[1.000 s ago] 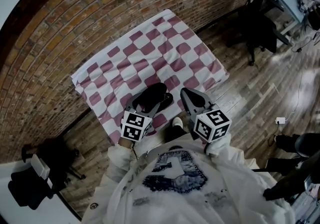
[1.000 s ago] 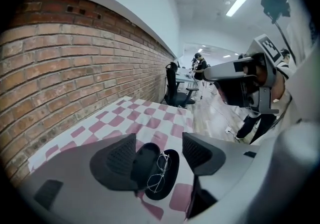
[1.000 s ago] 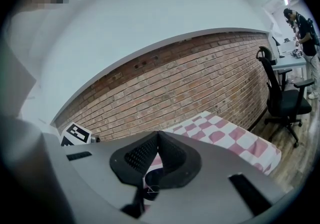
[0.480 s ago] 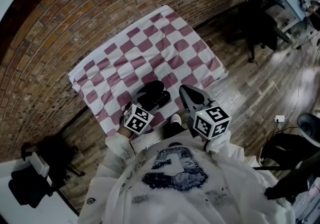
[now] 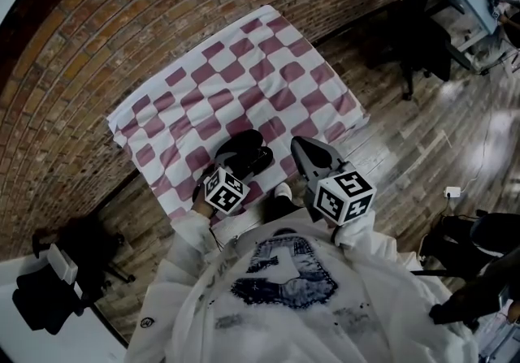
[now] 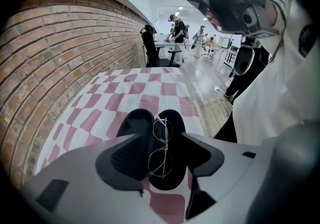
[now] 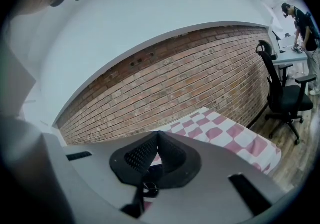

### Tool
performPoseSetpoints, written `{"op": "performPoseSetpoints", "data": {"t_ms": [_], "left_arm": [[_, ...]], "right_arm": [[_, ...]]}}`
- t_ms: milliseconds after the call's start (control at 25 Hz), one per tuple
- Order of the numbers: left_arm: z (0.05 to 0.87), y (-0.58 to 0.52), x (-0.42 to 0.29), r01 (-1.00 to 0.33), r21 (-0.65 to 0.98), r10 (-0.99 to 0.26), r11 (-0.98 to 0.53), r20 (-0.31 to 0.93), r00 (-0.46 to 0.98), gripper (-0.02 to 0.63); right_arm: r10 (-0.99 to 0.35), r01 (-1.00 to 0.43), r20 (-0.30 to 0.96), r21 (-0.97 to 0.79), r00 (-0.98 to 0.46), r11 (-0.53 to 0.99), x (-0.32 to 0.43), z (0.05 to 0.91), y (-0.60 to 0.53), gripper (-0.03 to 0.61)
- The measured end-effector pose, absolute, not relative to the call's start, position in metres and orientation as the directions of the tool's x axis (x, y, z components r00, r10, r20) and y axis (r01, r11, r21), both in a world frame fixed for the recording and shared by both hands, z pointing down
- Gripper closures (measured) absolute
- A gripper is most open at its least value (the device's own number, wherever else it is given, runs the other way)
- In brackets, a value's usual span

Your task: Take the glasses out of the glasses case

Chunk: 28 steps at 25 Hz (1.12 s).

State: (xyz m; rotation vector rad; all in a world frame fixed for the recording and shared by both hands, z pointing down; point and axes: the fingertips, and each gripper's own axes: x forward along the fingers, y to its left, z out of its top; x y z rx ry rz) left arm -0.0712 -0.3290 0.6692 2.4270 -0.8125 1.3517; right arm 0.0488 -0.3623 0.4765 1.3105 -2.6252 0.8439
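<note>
A black glasses case (image 5: pixel 246 149) lies open near the front edge of the checked tablecloth (image 5: pixel 244 69). In the left gripper view the thin wire-rimmed glasses (image 6: pixel 161 149) rest inside the case (image 6: pixel 172 123). My left gripper (image 5: pixel 230 168) points steeply down over the case. Its jaws are wide and closing (image 6: pixel 160 137), with the glasses and the case's middle between them; the pads touch nothing. My right gripper (image 5: pixel 299 147) hovers just right of the case, its jaws shut on nothing (image 7: pixel 158 134).
A brick wall (image 5: pixel 97 20) runs behind the table. A black office chair (image 5: pixel 414 45) stands on the wooden floor at the right, dark equipment (image 5: pixel 49 288) at the lower left. People work at desks (image 6: pixel 177 27) far back.
My left gripper has sunk toward the open case and tipped further down, so its marker cube now sits closer to the case. The right gripper has kept still.
</note>
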Motion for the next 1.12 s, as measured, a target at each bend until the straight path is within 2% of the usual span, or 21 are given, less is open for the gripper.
{"op": "performPoseSetpoints", "data": {"t_ms": [400, 760, 1120], "left_arm": [[0.69, -0.328, -0.064, -0.496, -0.107, -0.317, -0.862, 0.877, 0.361, 0.408], [0.709, -0.33, -0.06, -0.475, -0.094, -0.281, -0.875, 0.898, 0.34, 0.444], [0.716, -0.331, -0.055, -0.467, -0.098, -0.274, -0.879, 0.905, 0.325, 0.508]], "right_arm": [[-0.717, -0.77, 0.323, -0.433, -0.617, 0.468, 0.06, 0.48, -0.364, 0.565], [-0.728, -0.782, 0.33, -0.432, -0.602, 0.45, 0.071, 0.483, -0.367, 0.565], [-0.728, -0.784, 0.337, -0.434, -0.598, 0.443, 0.076, 0.486, -0.368, 0.565]]}}
